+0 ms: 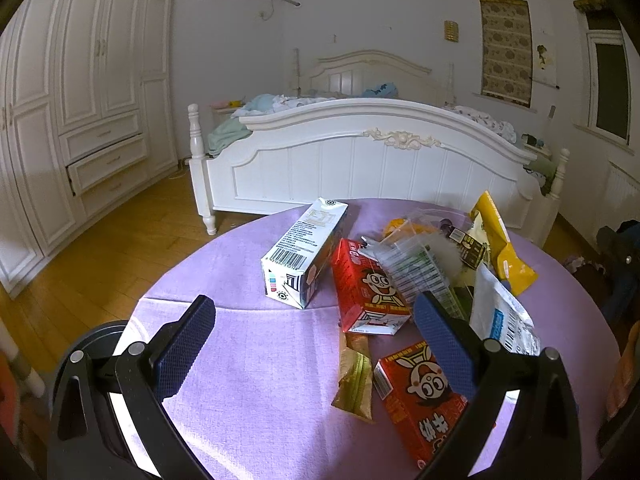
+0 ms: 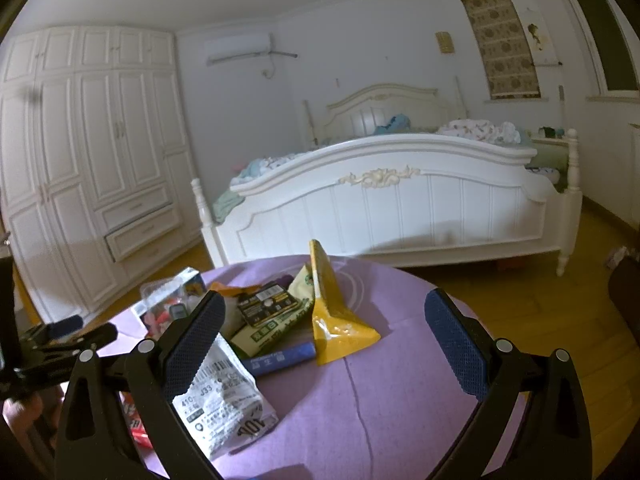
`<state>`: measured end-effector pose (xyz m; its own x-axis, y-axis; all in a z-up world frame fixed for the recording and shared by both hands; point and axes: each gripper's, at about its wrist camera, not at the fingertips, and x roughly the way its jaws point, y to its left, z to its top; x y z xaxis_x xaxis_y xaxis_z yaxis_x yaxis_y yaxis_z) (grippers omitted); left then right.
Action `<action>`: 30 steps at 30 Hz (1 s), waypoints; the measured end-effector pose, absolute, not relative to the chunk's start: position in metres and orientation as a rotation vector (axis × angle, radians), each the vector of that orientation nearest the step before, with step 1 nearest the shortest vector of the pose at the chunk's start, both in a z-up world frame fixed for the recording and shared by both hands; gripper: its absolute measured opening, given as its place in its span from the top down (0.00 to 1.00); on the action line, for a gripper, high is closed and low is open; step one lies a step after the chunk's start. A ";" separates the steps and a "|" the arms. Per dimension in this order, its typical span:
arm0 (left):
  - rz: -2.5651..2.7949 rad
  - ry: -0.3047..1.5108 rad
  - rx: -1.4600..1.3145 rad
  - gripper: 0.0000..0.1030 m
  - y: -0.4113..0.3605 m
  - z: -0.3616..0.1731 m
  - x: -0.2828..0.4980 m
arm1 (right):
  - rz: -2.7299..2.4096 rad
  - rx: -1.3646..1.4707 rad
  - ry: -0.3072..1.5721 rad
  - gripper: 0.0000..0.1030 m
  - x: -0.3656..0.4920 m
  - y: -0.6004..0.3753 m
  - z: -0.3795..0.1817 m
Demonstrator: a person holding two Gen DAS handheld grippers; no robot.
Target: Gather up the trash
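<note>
Trash lies piled on a round table with a purple cloth (image 1: 248, 360). In the left wrist view I see a white milk carton (image 1: 302, 254), two red drink cartons (image 1: 366, 290) (image 1: 420, 396), a gold wrapper (image 1: 354, 384), a clear plastic pack (image 1: 424, 272), a white bag (image 1: 500, 312) and a yellow bag (image 1: 502, 246). My left gripper (image 1: 316, 312) is open and empty above the cloth. My right gripper (image 2: 326, 312) is open and empty above the yellow bag (image 2: 334, 312), white bag (image 2: 224, 396), blue wrapper (image 2: 280, 358) and dark packet (image 2: 266, 304).
A white bed (image 1: 372, 160) stands just beyond the table. A white wardrobe (image 1: 80, 120) with a part-open drawer fills the left wall. Wooden floor (image 1: 104, 248) surrounds the table. The left gripper (image 2: 52, 340) shows at the right wrist view's left edge.
</note>
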<state>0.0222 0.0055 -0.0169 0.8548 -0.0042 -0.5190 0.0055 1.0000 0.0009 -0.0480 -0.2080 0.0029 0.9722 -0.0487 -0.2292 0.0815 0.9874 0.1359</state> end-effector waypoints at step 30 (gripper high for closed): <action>-0.003 0.547 -0.010 0.04 0.007 -0.017 0.022 | -0.065 0.150 0.239 0.04 -0.056 -0.209 0.007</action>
